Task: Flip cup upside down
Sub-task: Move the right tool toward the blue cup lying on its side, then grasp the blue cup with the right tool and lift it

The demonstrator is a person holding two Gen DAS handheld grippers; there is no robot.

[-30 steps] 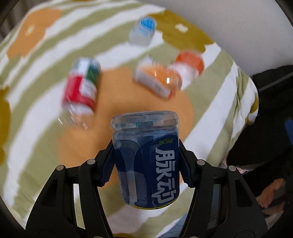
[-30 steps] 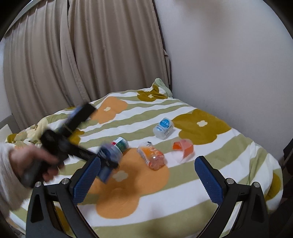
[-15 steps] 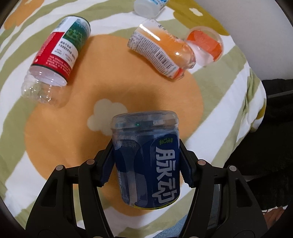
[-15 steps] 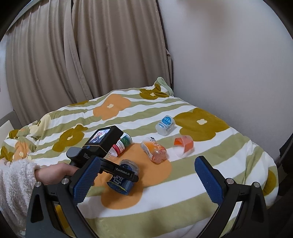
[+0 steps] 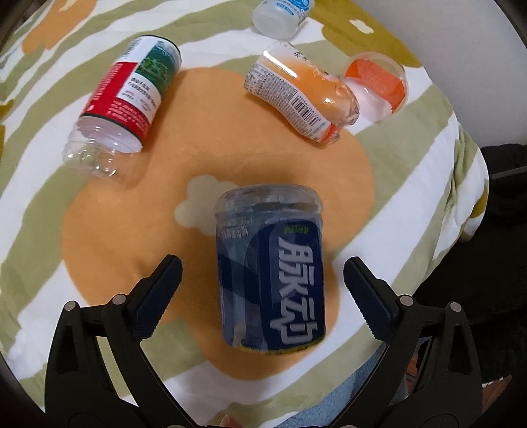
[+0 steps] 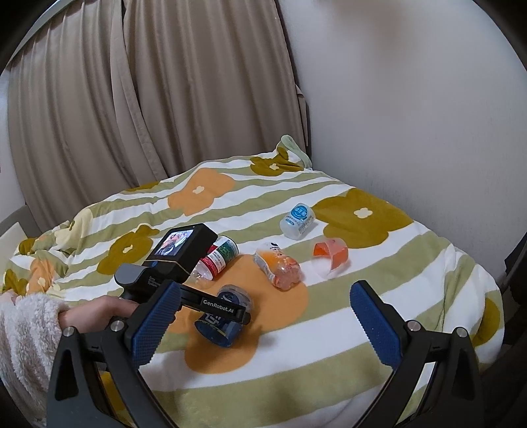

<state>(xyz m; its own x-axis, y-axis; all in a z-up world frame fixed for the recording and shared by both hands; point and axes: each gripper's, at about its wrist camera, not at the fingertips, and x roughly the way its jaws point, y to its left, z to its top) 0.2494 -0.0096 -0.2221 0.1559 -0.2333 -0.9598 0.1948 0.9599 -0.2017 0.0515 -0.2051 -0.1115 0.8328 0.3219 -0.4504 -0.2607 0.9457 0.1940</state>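
Note:
The cup is a cut-off clear bottle with a dark blue label [image 5: 270, 289]. It sits between the open fingers of my left gripper [image 5: 262, 289], free of both pads, clear closed end pointing away from the camera. In the right wrist view the blue cup [image 6: 219, 321] leans on the orange flower of the blanket, under the left gripper [image 6: 214, 304]. My right gripper [image 6: 263, 324] is open and empty, held back above the near side of the bed.
A red-and-green labelled cup [image 5: 126, 98], an orange labelled cup [image 5: 299, 98], a clear cup with an orange band [image 5: 378, 85] and a small blue-white cup [image 5: 283, 13] lie on their sides on the striped blanket [image 5: 49, 171]. The bed edge drops at the right [image 5: 467, 184]. Wall and curtains stand behind.
My left gripper lowered the blue cup toward the blanket, then opened its fingers and let the cup go. The right gripper stayed still.

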